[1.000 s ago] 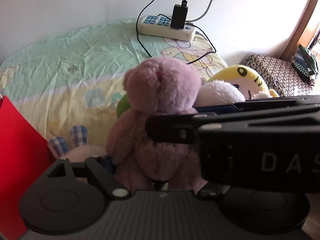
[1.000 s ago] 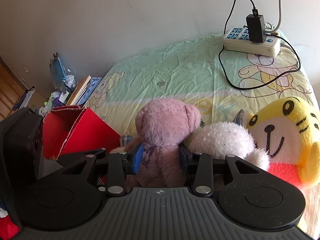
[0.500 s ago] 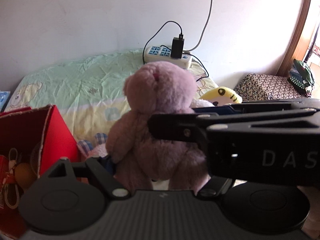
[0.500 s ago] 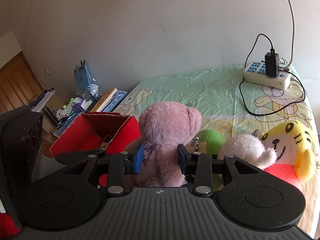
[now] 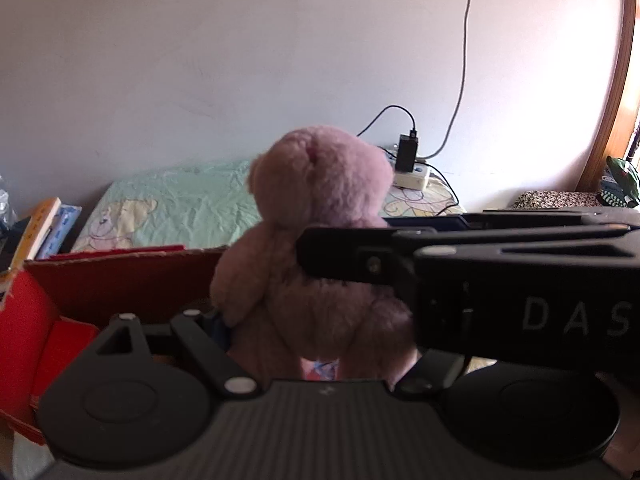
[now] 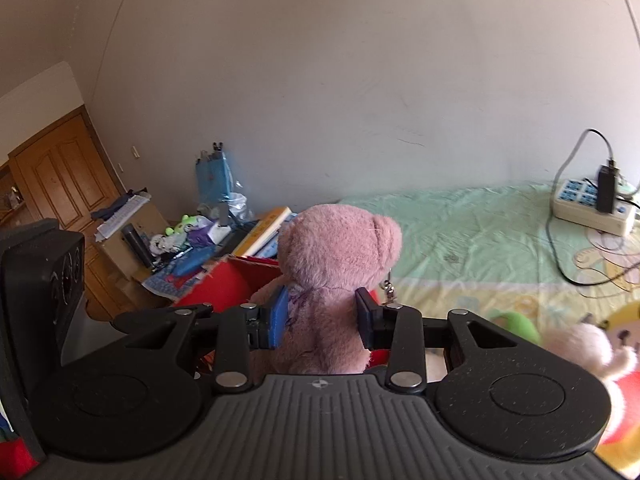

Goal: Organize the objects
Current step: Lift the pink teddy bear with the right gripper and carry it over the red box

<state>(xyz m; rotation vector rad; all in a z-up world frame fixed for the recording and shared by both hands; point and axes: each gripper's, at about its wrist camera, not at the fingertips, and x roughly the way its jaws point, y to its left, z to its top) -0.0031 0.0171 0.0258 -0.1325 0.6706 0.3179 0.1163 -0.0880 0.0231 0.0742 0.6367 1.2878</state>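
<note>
A pink teddy bear (image 5: 320, 208) hangs upright in the air, its back to both cameras. My right gripper (image 6: 322, 316) is shut on the bear (image 6: 336, 248), blue pads pressing its body from both sides. In the left wrist view one of the right gripper's fingers (image 5: 360, 264) crosses in from the right. My left gripper (image 5: 320, 332) holds the bear lower down: its left pad presses the bear's side, and its right finger is hidden behind the other gripper. An open red cardboard box (image 5: 120, 280) sits below and left of the bear, and its rim (image 6: 248, 264) shows behind the bear.
The bed (image 6: 460, 232) with a green cartoon sheet carries a power strip (image 6: 592, 208) with a charger and cables. Green (image 6: 516, 324), white (image 6: 584, 344) and yellow plush toys lie at lower right. Books (image 5: 40, 228) and clutter (image 6: 180, 240) crowd the floor left of the bed.
Both grippers have lifted the bear off the bed and carried it left, over the red box. The other plush toys stayed behind and dropped out of the left wrist view.
</note>
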